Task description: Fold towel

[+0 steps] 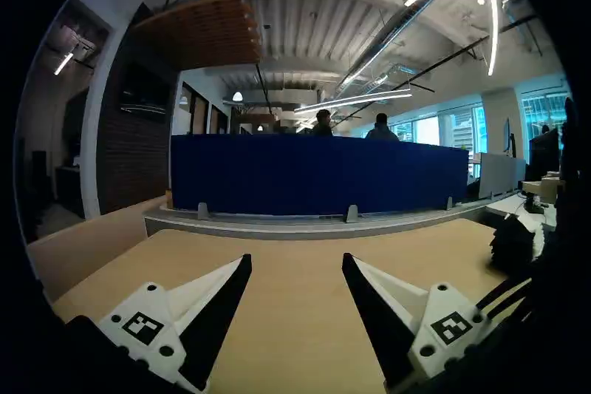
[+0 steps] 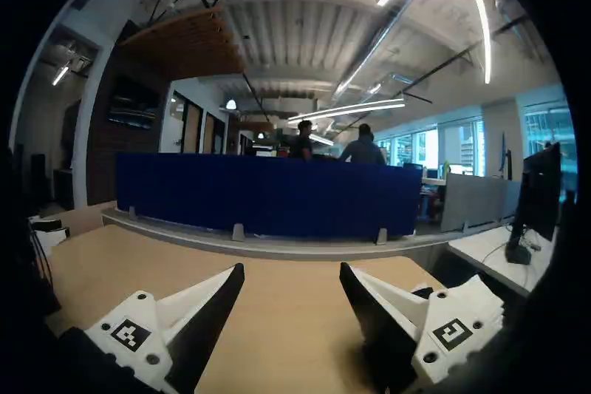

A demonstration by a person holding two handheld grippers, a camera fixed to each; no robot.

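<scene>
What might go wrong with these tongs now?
The left tongs and right tongs stand open, low over the table; their tips might scrape it. A swing to the right might knock the dark thing at the table's edge.

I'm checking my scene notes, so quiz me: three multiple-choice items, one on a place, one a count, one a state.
1. The partition stands: A at the far edge of the table; B across the table's middle; C against a window.
2. People behind it: A one; B two; C four.
3. The left gripper is: A open; B shut empty; C shut on a towel.
Key: 1 A, its feet sit there. 2 B, two heads top it. 3 A, bare table shows between its fingers.
</scene>
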